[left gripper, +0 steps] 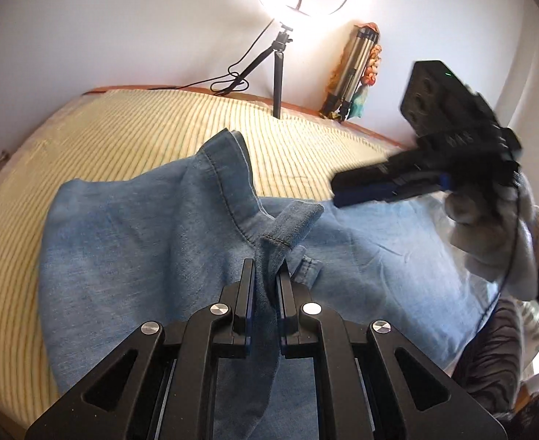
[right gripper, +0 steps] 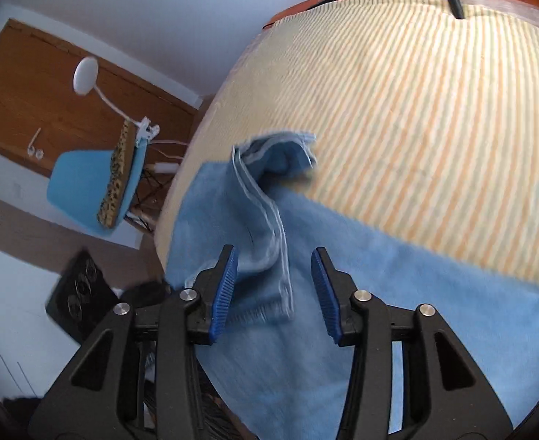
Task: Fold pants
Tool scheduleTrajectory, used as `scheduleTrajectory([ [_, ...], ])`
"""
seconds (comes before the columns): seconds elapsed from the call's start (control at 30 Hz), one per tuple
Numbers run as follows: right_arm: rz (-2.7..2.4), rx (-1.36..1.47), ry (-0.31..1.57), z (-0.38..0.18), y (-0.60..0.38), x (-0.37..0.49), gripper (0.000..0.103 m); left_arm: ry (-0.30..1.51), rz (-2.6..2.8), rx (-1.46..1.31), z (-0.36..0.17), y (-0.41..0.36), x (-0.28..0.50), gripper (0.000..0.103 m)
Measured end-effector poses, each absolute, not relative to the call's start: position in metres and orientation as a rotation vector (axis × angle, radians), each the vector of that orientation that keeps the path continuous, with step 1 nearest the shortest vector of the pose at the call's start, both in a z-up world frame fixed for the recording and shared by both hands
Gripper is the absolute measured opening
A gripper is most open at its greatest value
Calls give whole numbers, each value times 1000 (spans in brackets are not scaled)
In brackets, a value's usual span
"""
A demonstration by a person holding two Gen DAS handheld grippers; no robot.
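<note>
Pants point(left gripper: 141, 256) on striped bed point(left gripper: 86, 139) | left tool point(left gripper: 266, 275) pinches denim fold, 6 o'clock | right tool point(right gripper: 275, 282) open over hem | we risk slipping, bunching.

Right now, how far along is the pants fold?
Early. Done: the pants lie spread on the striped bed. In hand: the left gripper is shut on a bunched ridge of denim; the right gripper is open above a seam, holding nothing. Left: no clean fold shows yet, and the cloth is rumpled, so the folding itself remains.
</note>
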State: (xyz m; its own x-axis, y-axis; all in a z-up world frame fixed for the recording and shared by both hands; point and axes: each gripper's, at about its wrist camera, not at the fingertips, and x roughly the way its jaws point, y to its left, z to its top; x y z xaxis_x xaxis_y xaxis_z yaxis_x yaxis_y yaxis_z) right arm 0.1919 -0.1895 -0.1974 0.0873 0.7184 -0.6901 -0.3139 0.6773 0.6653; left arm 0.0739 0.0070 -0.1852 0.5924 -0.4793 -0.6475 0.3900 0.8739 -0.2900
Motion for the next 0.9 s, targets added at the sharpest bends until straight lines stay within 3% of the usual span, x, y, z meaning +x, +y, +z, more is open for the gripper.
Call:
scheduleTrajectory([
  [0.17, 769, 441, 1286, -206, -199, 191, 42, 834, -512, 38, -189, -21, 79, 13],
  [0.23, 771, 476, 1279, -207, -206, 195, 42, 891, -531, 139, -198, -38, 83, 24],
  [0.3, 768, 485, 1267, -205, -206, 198, 42, 919, -539, 189, -202, -49, 84, 46],
  [0.37, 778, 484, 1250, -199, -202, 197, 42, 927, -525, 260, -206, -54, 77, 59],
  [0.47, 787, 492, 1228, -193, -205, 200, 42, 935, -497, 335, -208, -58, 80, 71],
  [0.57, 778, 514, 1214, -190, -211, 203, 42, 933, -528, 314, -211, -54, 89, 68],
  [0.63, 769, 518, 1210, -188, -215, 207, 42, 922, -547, 276, -212, -47, 91, 59],
  [0.7, 768, 529, 1207, -187, -219, 212, 42, 920, -530, 199, -210, -34, 98, 23],
  [0.77, 770, 541, 1210, -187, -215, 217, 42, 951, -555, 45, -209, -13, 108, 13],
  [0.83, 768, 539, 1212, -187, -211, 223, 42, 966, -585, -97, -209, 5, 114, 11],
  [0.9, 785, 555, 1232, -191, -204, 230, 51, 946, -607, -218, -204, 21, 112, 10],
])
